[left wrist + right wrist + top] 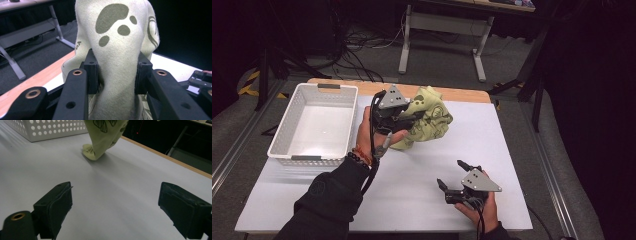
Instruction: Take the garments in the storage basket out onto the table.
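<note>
Fingers (91,75) of the left gripper (404,117) clench a pale green cloth (428,119) near the counter's (492,150) far edge.
The cloth's tip brushes the counter beside the white basket (282,135); the right gripper (452,177) rests released near the front right corner.

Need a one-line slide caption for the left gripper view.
Left gripper clamps a bunched pale-green printed cloth between its black pads, above the white table.

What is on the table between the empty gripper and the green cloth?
Nothing: bare white table lies between the right hand-held gripper and the cloth, seen in the right gripper view.
</note>
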The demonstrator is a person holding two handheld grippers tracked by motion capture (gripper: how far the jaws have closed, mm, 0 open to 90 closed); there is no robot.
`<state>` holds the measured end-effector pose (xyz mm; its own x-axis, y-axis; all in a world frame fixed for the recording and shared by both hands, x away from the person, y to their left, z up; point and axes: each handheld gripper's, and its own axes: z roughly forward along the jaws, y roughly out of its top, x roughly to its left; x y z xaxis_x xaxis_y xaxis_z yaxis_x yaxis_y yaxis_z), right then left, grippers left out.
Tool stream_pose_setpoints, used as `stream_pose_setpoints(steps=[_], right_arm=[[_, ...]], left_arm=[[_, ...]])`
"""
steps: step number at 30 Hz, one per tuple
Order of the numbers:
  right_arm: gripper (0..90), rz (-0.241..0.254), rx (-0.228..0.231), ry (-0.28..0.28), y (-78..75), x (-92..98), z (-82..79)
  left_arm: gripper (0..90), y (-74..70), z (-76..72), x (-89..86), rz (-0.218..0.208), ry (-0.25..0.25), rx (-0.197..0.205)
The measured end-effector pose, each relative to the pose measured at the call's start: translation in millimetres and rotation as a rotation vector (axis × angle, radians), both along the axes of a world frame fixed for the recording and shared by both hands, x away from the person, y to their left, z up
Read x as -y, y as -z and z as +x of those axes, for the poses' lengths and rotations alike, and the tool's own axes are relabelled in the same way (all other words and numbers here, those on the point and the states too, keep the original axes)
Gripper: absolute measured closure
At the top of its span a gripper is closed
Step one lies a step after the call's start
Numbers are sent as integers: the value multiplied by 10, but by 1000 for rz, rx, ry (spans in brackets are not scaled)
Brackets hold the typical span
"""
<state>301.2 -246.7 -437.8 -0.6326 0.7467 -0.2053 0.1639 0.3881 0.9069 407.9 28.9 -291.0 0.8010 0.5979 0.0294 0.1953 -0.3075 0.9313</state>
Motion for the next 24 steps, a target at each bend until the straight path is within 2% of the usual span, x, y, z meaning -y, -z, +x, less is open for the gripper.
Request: stream_pose_setpoints(steps=[5,11,17,21,24], right_arm=[[124,-6,-1,2,13,8,-18],[126,-8,-5,18,28,43,-47],[132,-17,-8,24,38,44,-51],[134,-23,-9,16,41,35,-41],[135,-25,-11,12,43,25,-38]], left_arm=[[638,107,49,2,18,-5,-14],[601,297,105,52,80,-19,-44],[560,493,140,105,118,-22,-83],[516,589,154,138,155,-26,-103],[421,649,151,152,165,-28,-120]])
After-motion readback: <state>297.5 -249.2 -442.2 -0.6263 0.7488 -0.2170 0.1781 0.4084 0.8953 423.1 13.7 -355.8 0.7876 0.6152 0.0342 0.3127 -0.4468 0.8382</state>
